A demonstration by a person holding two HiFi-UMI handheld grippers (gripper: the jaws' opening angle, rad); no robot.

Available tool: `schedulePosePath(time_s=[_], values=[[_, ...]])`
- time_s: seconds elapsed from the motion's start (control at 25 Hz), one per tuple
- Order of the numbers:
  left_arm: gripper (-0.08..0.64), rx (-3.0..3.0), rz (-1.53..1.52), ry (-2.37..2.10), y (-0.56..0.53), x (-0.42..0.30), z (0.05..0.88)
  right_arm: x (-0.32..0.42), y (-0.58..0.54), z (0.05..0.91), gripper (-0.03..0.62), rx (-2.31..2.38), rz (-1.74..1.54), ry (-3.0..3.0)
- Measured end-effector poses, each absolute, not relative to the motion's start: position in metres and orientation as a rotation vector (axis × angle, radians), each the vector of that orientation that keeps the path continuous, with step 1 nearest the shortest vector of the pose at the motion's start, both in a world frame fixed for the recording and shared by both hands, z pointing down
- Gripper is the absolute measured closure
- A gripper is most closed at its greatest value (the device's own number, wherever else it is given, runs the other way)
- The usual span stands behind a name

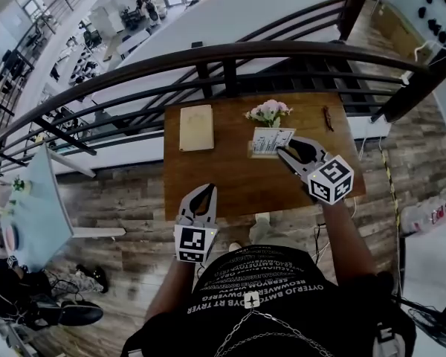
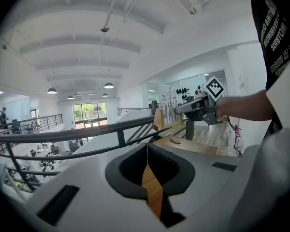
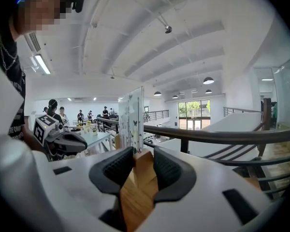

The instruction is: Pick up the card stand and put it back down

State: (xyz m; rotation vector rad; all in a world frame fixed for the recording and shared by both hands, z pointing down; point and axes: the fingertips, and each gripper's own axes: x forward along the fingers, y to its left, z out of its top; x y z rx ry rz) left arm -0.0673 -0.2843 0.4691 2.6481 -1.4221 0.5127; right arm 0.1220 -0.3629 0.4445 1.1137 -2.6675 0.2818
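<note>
The card stand (image 1: 270, 141) is a white printed card upright in a small wooden base, at the right middle of the wooden table (image 1: 208, 177). My right gripper (image 1: 284, 153) reaches it from the right. In the right gripper view the two dark pads sit against both sides of the wooden base (image 3: 142, 161), and the card (image 3: 131, 115) rises just beyond them. I cannot tell whether the base is touching the table. My left gripper (image 1: 202, 196) hovers over the table's front edge with its jaws closed together and nothing between them (image 2: 146, 151).
Pink flowers (image 1: 268, 111) stand just behind the card stand. A beige booklet (image 1: 196, 127) lies at the back left of the table and a small dark object (image 1: 328, 117) at the back right. A dark railing (image 1: 230, 54) runs behind the table, with a drop beyond it.
</note>
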Motion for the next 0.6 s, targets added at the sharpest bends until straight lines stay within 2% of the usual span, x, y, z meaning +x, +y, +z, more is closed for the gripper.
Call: schedulePosePath(time_s=[0.6], values=[[0.531, 2.633, 0.501, -1.434, -0.292, -0.071, 0.475, 0.118, -0.375, 0.444, 0.453, 1.106, 0.257, -2.675]])
